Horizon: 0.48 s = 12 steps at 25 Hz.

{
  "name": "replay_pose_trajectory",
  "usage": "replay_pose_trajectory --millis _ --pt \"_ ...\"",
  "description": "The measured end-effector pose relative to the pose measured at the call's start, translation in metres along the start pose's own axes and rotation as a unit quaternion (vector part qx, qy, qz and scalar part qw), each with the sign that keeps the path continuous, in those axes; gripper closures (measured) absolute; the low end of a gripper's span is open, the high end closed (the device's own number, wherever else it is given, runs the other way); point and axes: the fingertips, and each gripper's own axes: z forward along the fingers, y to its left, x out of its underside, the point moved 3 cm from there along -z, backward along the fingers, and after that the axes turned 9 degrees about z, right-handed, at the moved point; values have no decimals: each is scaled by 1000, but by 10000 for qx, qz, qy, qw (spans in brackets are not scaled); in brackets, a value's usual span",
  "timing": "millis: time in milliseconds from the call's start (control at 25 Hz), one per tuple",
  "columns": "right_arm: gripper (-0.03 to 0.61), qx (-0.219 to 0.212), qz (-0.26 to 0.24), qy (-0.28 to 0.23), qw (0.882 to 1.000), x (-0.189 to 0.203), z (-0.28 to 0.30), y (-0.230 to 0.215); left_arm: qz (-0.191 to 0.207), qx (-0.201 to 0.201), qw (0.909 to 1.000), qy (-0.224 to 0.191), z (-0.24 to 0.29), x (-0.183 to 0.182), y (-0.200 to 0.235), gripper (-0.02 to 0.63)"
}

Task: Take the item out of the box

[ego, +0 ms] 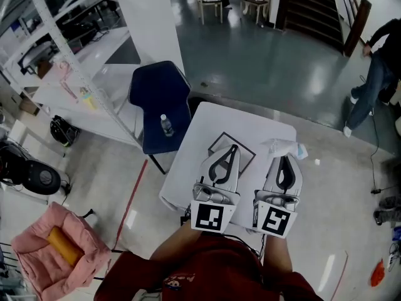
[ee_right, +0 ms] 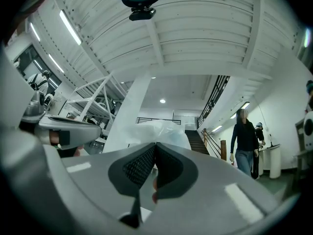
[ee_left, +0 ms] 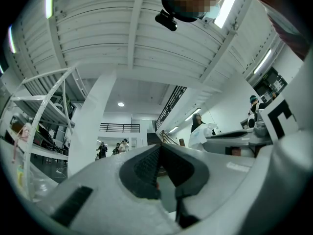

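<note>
On the white table (ego: 207, 121) lies a flat open box (ego: 217, 145) with dark edges. My left gripper (ego: 234, 147) hangs over the box with its jaws together and nothing in them; in the left gripper view the left gripper (ee_left: 159, 149) points up at the ceiling. My right gripper (ego: 286, 159) is to the right of the box, shut on a crumpled clear plastic bag (ego: 283, 147). The bag (ee_right: 155, 132) bulges just beyond the closed tips of the right gripper (ee_right: 155, 147) in the right gripper view. What the bag contains is not visible.
A dark blue chair (ego: 159, 99) with a water bottle (ego: 166, 125) on its seat stands at the table's left. White shelving (ego: 62, 49) is further left, and a pink cushion (ego: 56, 246) lies on the floor. A person (ego: 376, 61) walks at the far right.
</note>
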Motion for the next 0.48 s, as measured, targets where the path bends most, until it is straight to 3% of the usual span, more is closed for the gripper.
replay_pose_trajectory --millis 480 --pt "577 -78 10 -6 10000 -4 0 10 0 -56 10000 -31 -3 -2 7 612"
